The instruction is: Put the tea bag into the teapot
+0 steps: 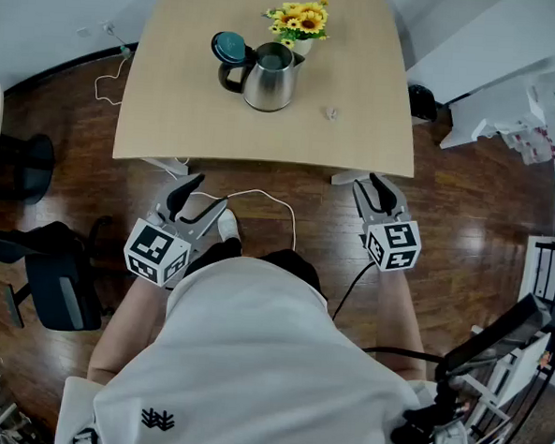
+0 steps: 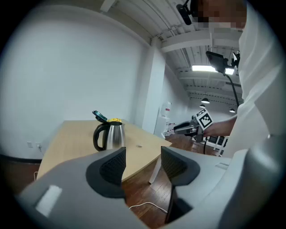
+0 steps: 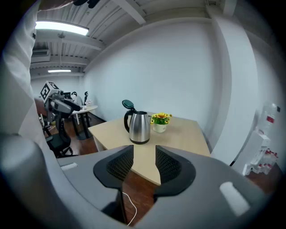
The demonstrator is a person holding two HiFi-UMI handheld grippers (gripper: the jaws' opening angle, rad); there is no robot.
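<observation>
A steel teapot point(image 1: 269, 76) stands on the light wooden table point(image 1: 171, 125), its teal lid point(image 1: 230, 46) flipped open. The small tea bag point(image 1: 330, 113) lies on the tabletop to the teapot's right. Both grippers hover over the floor in front of the table's near edge. My left gripper point(image 1: 199, 195) is open and holds nothing; its view shows the teapot point(image 2: 109, 135) and tea bag point(image 2: 139, 145) beyond the jaws. My right gripper point(image 1: 373, 187) is open and holds nothing; the teapot point(image 3: 140, 126) shows beyond its jaws, and no tea bag shows in its view.
A pot of yellow flowers point(image 1: 302, 23) stands just behind the teapot. A white cable point(image 1: 269, 205) lies on the wooden floor under the table edge. A black chair point(image 1: 58, 287) is at the left, white shelving point(image 1: 509, 118) at the right.
</observation>
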